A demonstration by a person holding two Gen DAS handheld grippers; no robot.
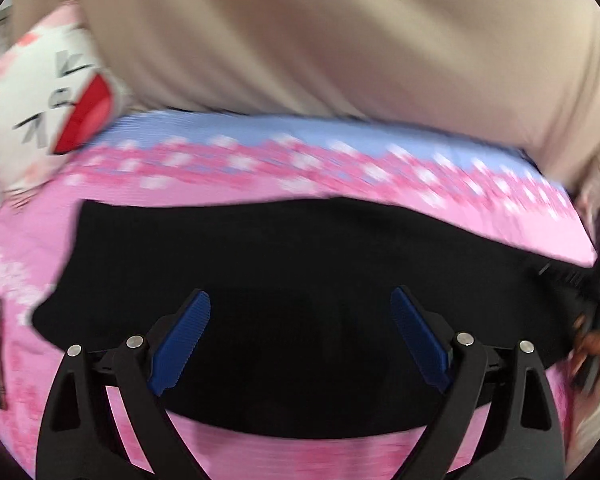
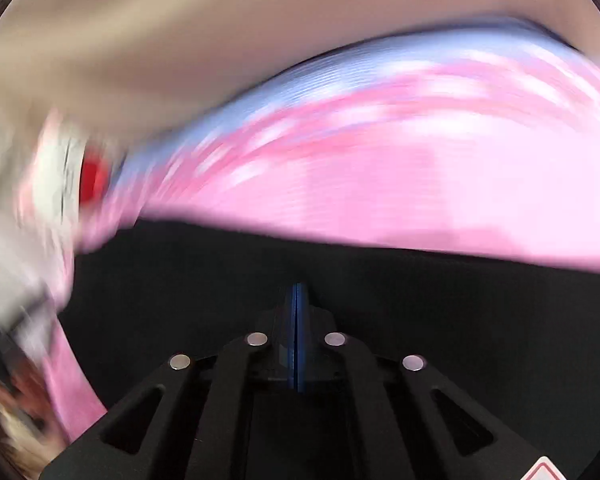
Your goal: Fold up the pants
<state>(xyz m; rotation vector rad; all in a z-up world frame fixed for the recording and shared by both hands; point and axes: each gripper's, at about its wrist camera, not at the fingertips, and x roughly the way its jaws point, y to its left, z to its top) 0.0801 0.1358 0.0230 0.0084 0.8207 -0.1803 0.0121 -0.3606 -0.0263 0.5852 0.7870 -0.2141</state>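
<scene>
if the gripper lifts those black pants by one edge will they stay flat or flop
Probably flop: the black pants lie limp and flat on the pink bedsheet, with soft, wavy edges. Likely light, thin fabric. The shut right gripper may drag them, bunching cloth rather than sliding it.

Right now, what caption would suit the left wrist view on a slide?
Open left gripper poised over black pants spread on a pink bedsheet, beige wall behind.

Bright, even light; both fisheye views bend at dark rims, with heavy motion blur, strongest in the right view.
</scene>
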